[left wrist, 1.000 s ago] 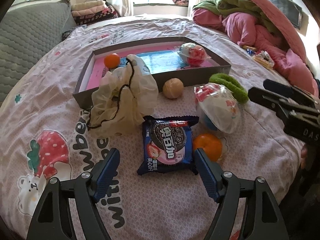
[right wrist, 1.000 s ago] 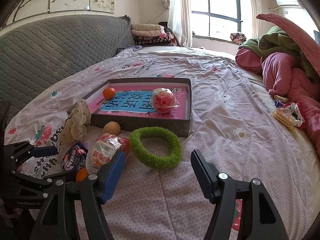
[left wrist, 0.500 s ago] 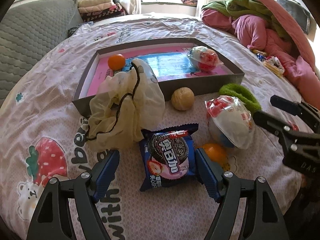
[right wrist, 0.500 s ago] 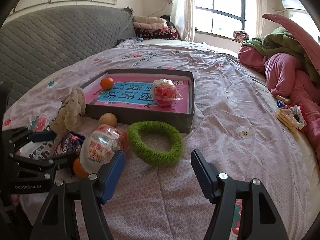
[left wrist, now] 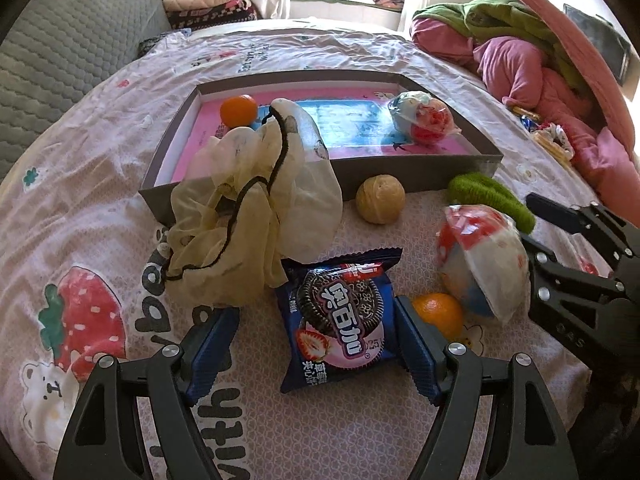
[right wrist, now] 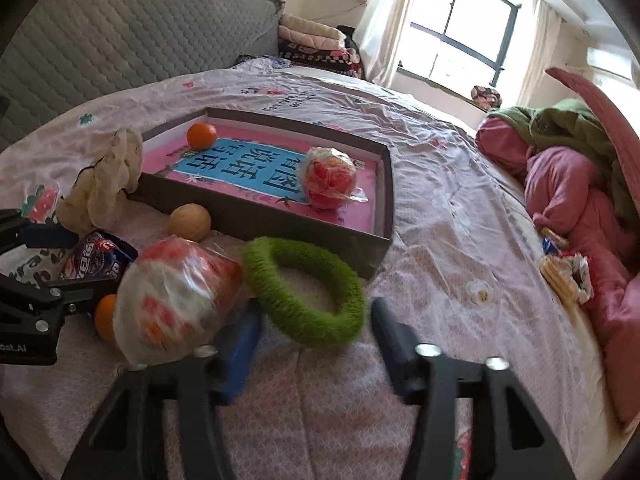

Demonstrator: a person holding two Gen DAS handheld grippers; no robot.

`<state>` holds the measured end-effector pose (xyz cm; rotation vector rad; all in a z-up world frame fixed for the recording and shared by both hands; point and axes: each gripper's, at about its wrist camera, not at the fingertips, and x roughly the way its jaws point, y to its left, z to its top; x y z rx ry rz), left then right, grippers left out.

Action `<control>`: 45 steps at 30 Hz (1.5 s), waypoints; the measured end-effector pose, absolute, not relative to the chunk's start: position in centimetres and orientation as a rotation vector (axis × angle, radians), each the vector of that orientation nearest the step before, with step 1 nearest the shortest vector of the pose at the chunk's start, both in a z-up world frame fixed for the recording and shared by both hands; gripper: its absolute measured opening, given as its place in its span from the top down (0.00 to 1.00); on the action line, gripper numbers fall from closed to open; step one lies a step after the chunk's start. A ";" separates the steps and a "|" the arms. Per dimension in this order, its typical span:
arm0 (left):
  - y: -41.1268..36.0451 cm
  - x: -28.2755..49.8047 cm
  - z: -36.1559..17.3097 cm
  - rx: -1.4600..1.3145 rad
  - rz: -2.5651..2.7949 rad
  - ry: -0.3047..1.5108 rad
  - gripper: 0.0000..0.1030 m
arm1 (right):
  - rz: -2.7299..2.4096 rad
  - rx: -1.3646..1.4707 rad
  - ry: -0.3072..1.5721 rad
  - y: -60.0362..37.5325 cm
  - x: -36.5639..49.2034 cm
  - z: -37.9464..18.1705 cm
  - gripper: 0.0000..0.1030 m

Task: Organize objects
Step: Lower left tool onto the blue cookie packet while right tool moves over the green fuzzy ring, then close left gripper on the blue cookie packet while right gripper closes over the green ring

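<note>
My left gripper point(left wrist: 316, 340) is open and straddles a blue cookie packet point(left wrist: 340, 316) lying flat on the bedsheet. An orange point(left wrist: 438, 314) sits just right of its right finger, beside a plastic-wrapped ball point(left wrist: 480, 260). My right gripper point(right wrist: 316, 316) has its jaws closing around the near side of a fuzzy green ring point(right wrist: 264, 276); the pads do not visibly press on it. The grey box point(right wrist: 280, 232) with a pink and blue floor holds an orange point(right wrist: 202, 135) and a wrapped ball point(right wrist: 330, 178).
A cream drawstring pouch point(left wrist: 256, 216) leans on the box's front left corner, and a tan ball point(left wrist: 380, 198) rests against the front wall. Pink and green bedding point(right wrist: 572, 176) is piled at the right. A grey quilted headboard point(right wrist: 120, 40) stands behind.
My left gripper has come forward until the cookie packet lies between its fingers. My right gripper has rolled, dropped toward the green ring, and its jaws have narrowed.
</note>
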<state>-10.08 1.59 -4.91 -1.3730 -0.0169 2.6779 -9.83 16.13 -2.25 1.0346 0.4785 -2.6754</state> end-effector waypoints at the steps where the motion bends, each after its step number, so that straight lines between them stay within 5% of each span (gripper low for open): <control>1: 1.5 -10.1 -4.9 -1.373 2.674 -0.023 0.24 | -2.676 1.029 0.488 16.0 -9.8 -2.3 0.61; 9: 1.7 -10.1 -5.3 -1.369 2.644 -0.034 0.34 | -2.663 1.002 0.403 16.5 -9.7 -2.0 0.77; 17: 2.2 -10.1 -5.3 -1.353 2.613 -0.031 0.48 | -2.635 1.014 0.292 17.1 -9.7 -2.0 0.79; 45: 1.9 -8.4 -3.7 -1.292 2.567 -0.102 0.48 | -2.621 0.921 0.128 18.3 -8.7 -0.8 0.80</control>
